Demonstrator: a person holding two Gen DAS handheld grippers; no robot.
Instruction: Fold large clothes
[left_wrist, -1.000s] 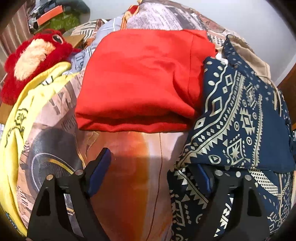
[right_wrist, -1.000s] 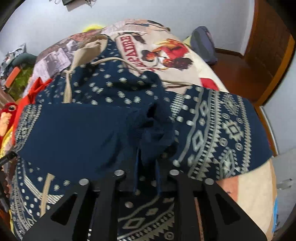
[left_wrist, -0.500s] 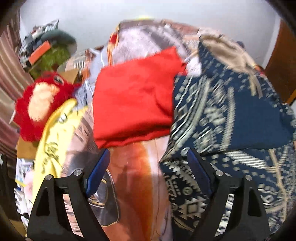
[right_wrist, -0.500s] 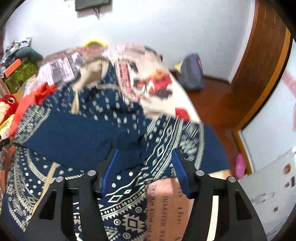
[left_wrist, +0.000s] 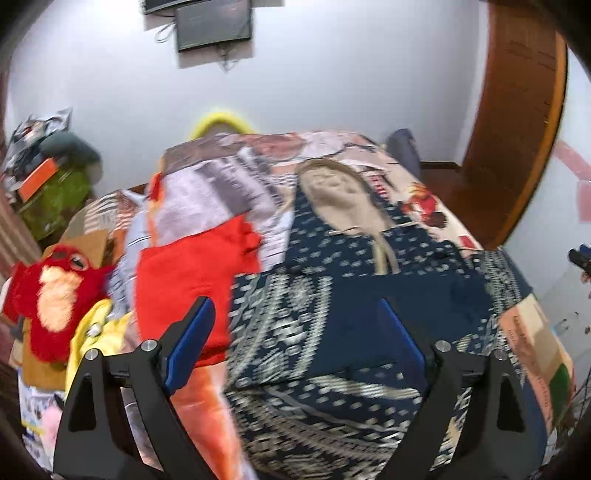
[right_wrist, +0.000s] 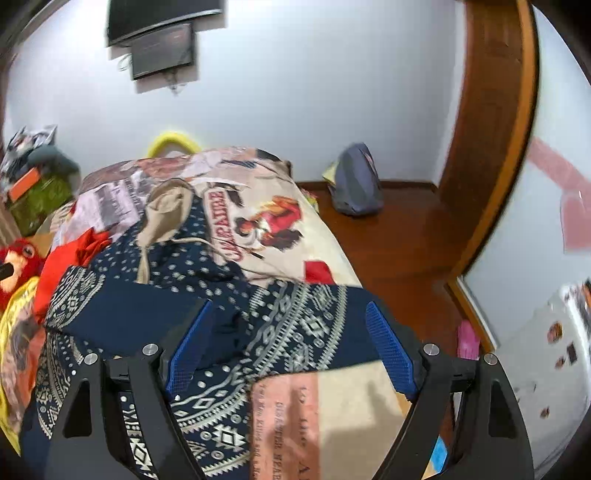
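A bed (right_wrist: 332, 406) fills the lower part of both views, covered by a printed spread (right_wrist: 258, 221) with picture panels; on it red block letters read roughly "CAMPAIRE" beside a figure in red, and a salmon panel near the foot carries small lines of print of which only fragments such as "Killed" and "NEAR" can be made out. Across the spread lies the navy patterned hoodie (left_wrist: 332, 295) (right_wrist: 147, 317), with cream geometric bands and dots, a tan-lined hood (right_wrist: 166, 210) and a tan drawstring; one sleeve is folded flat across its body. The left gripper (left_wrist: 295, 336) hangs above the hoodie, its blue-padded jaws opening wide and nothing between them. The right gripper (right_wrist: 288, 343) hovers over the hoodie's near edge, its jaws also opening, the cloth lying free below and not pinched. Just beside the hoodie on the left-hand side of the pictures rests a folded red garment (left_wrist: 184, 280), touching its edge. Farther that way sit a yellow cloth (left_wrist: 92, 332) and a red plush toy (left_wrist: 48, 295) with a cream face. A dark screen (right_wrist: 162, 48) hangs on the white wall, a wooden door frame (right_wrist: 491, 147) stands at the picture's right edge, and a grey bag (right_wrist: 356, 184) sits on the wooden floor near the wall.
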